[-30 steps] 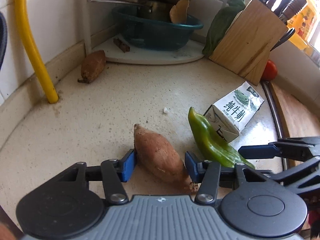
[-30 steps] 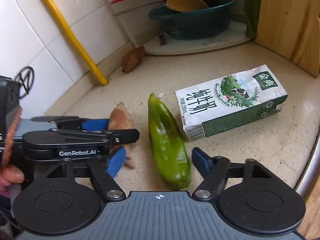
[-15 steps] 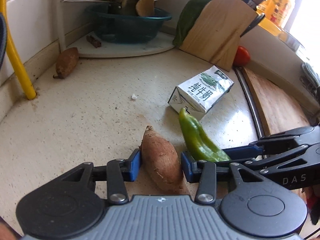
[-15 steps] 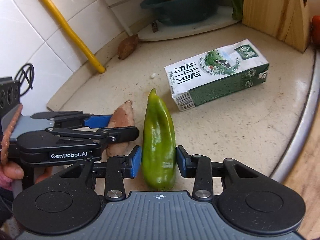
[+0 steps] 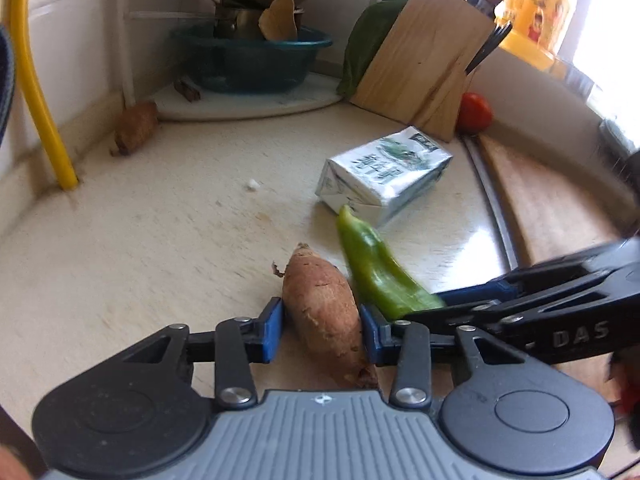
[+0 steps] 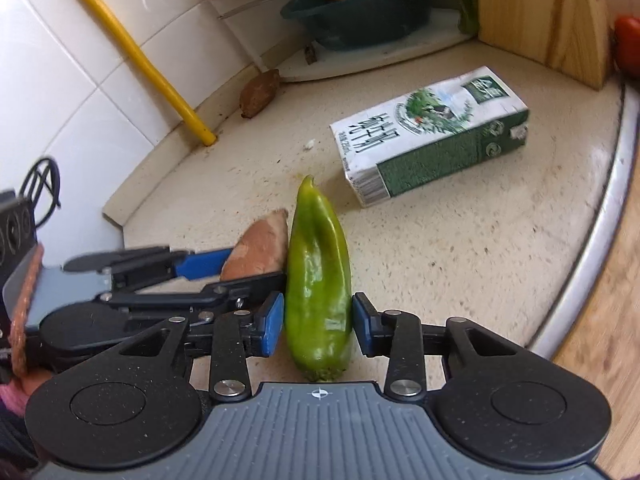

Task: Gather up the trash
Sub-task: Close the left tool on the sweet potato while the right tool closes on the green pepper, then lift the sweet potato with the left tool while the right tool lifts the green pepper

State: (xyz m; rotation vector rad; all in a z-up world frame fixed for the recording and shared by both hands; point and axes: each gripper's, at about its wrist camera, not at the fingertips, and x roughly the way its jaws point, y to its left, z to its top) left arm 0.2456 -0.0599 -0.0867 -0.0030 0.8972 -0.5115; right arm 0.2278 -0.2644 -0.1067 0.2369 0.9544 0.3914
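My left gripper (image 5: 321, 330) is shut on a brown sweet potato (image 5: 323, 312), its blue pads pressing both sides. My right gripper (image 6: 318, 326) is shut on a green pepper (image 6: 318, 280), held lengthwise and pointing away. Both are raised a little over the speckled counter (image 5: 160, 248). In the left wrist view the pepper (image 5: 380, 268) lies just right of the sweet potato, with the right gripper's black arms beside it. In the right wrist view the sweet potato (image 6: 260, 250) shows left of the pepper. A green and white milk carton (image 6: 432, 132) lies on its side further back, also the carton (image 5: 384, 174).
A second sweet potato (image 5: 134, 130) rests by the wall near a yellow pipe (image 5: 36, 92). A teal basin (image 5: 250, 58) with cookware sits on a white corner board. A wooden knife block (image 5: 424, 64), a tomato (image 5: 474, 112) and a wooden board (image 5: 552, 208) stand to the right.
Both grippers closed, the left on the sweet potato and the right on the pepper, then lifted and drew back. The milk carton now lies farther from both.
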